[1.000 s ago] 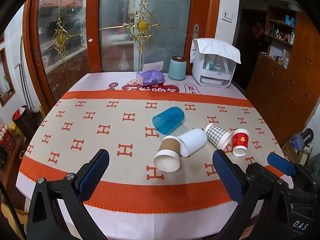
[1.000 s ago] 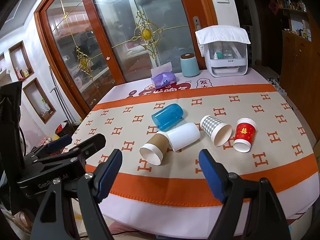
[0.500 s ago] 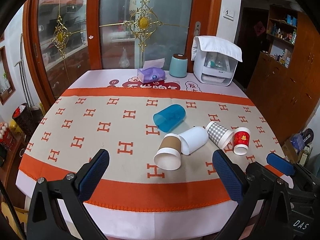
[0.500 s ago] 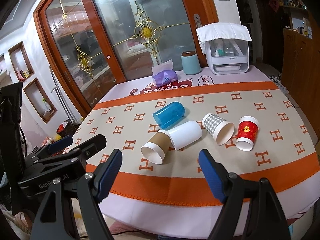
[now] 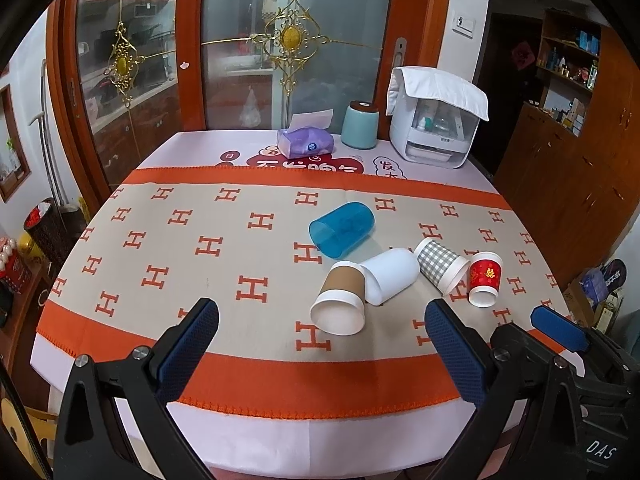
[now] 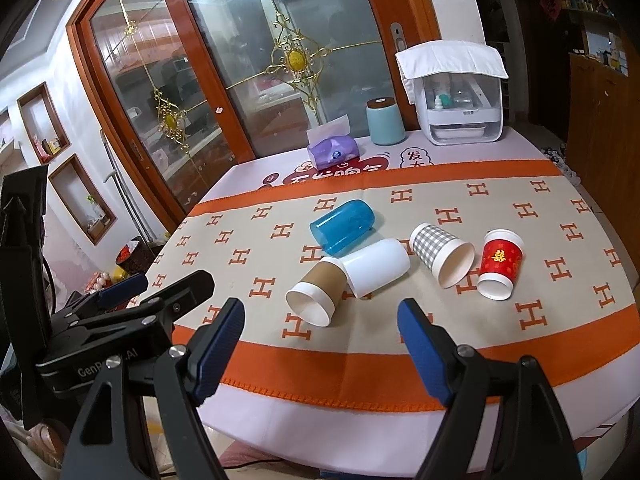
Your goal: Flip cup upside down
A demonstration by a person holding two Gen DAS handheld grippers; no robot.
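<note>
At the near edge of the desk [image 5: 256,436], left gripper [image 5: 320,340] hovers with jaws spread wide, nothing between them; right gripper [image 6: 320,340] same, wide open and empty, over the orange border of the cloth [image 6: 360,364]. In the left wrist view, the body of the other gripper at lower right reads "DAS"; in the right wrist view, the one at lower left reads "GenP…AI", partly hidden. Just ahead, five cups in a cluster on the beige cloth printed with orange "H" marks, all on their sides: brown-sleeve paper cup [image 5: 340,296] [image 6: 316,292] nearest, mouth toward the grippers, touching white cup [image 5: 390,280] [image 6: 376,268]; blue translucent cup [image 5: 342,230] [image 6: 342,228] behind them; grey checked cup [image 5: 442,266] [image 6: 442,254] to the right; red cup [image 5: 485,284] [image 6: 500,264] with a gold double-happiness character just beside it. Far side of the desk: purple tissue box [image 5: 305,142], teal canister [image 5: 360,130], white appliance [image 5: 436,128] draped with a white cloth, and a red printed patch with Chinese characters, "发" legible.
</note>
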